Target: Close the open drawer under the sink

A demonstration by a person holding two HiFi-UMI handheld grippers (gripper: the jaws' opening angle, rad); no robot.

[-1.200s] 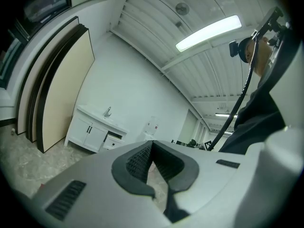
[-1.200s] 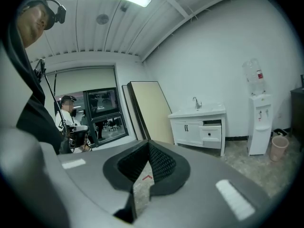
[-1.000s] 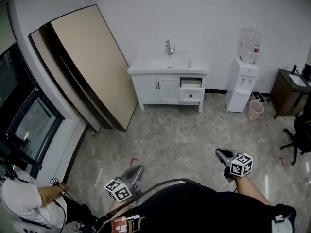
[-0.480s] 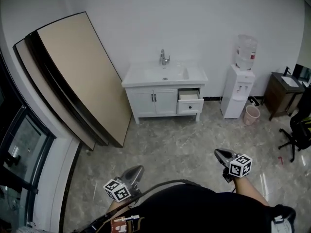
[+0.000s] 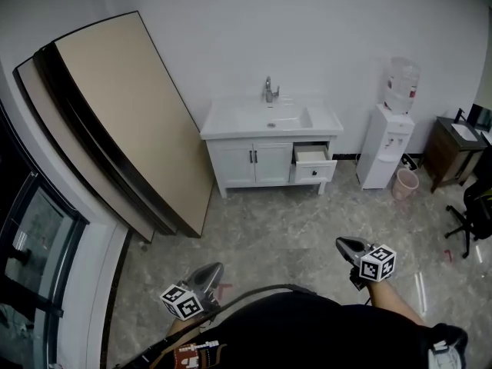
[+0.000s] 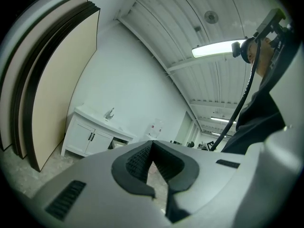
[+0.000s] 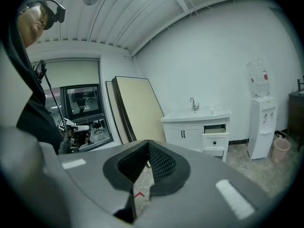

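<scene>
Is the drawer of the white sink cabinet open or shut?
Open. The white drawer with a dark knob stands out from the cabinet, its inside showing.

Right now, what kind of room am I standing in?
Likely an office or test room, not a real bathroom: a white sink cabinet stands against a bare wall next to a water cooler, and big boards lean beside it.

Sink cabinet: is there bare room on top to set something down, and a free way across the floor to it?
Yes. The counter is bare on both sides of the basin, with the faucet behind. The floor before the open drawer is clear. Crowded: boards at the left, dispenser and bin at the right.
</scene>
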